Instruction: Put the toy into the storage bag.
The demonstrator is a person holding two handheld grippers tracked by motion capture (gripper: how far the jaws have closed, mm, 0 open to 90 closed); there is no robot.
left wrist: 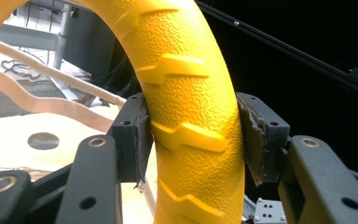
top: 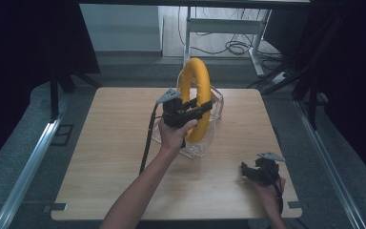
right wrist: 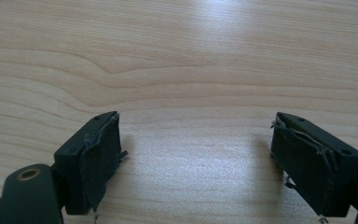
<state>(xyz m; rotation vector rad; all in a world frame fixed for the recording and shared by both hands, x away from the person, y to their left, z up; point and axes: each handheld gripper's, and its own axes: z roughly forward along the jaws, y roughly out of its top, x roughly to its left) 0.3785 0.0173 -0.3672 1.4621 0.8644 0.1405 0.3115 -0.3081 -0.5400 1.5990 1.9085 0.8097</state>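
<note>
A yellow textured ring (top: 198,90) stands upright over a clear plastic stand (top: 209,138) at the middle of the wooden table (top: 109,157). My left gripper (top: 201,109) is shut on the ring's lower right side. In the left gripper view both pads (left wrist: 137,144) press on the ring (left wrist: 186,116), which fills the gap between the jaws. My right gripper (top: 249,171) rests low near the table's front right corner. In the right gripper view its jaws stand wide apart over bare wood (right wrist: 191,84), with nothing between its fingertips (right wrist: 193,158).
The clear stand has tall curved walls (left wrist: 51,107) around the ring. Beyond the table's far edge are a metal desk frame (top: 228,28) and floor cables (top: 236,47). Metal rails (top: 28,162) run along both sides of the table.
</note>
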